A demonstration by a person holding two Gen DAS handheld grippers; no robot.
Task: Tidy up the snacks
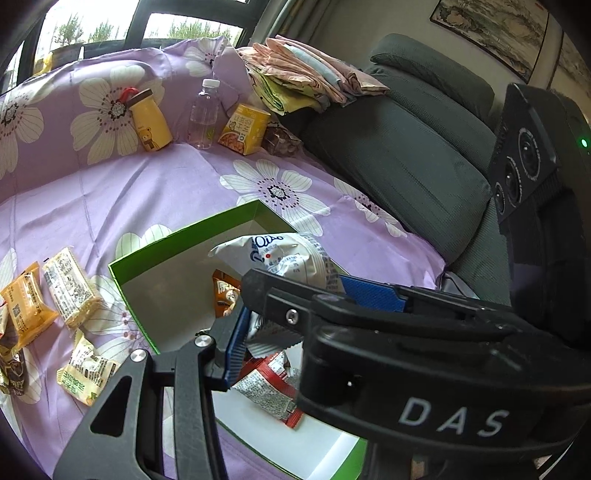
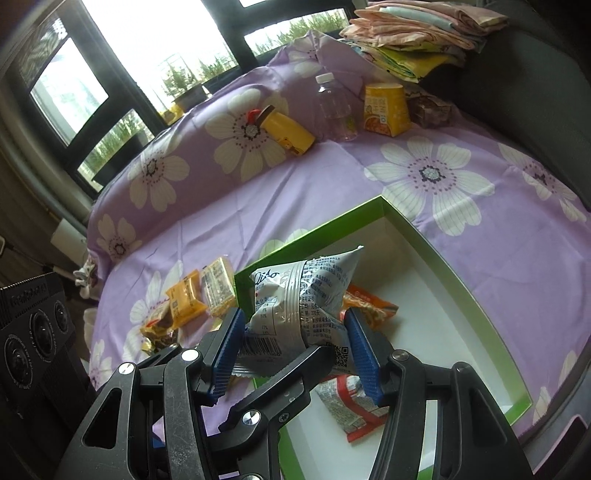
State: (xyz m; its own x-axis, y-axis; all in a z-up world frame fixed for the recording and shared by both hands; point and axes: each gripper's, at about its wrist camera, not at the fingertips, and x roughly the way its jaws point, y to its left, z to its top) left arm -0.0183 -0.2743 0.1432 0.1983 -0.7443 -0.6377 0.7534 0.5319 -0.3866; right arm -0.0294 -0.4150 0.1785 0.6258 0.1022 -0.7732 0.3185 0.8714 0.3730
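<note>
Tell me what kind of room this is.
Probably a living room at home: a grey sofa draped with a floral sheet, windows behind it, and a framed painting on the wall.

Glossy foil packet [image 2: 301, 302] — matt cloth sheet [image 2: 332, 177].

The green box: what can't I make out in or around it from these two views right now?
- Left wrist: the green box near corner is hidden by the left gripper.
- Left wrist: the red packet is partly under that gripper's arm.
- Right wrist: the white snack bag, clamped in the right gripper, hides most of the orange packet.
- Both views: packet print is too small to read.
</note>
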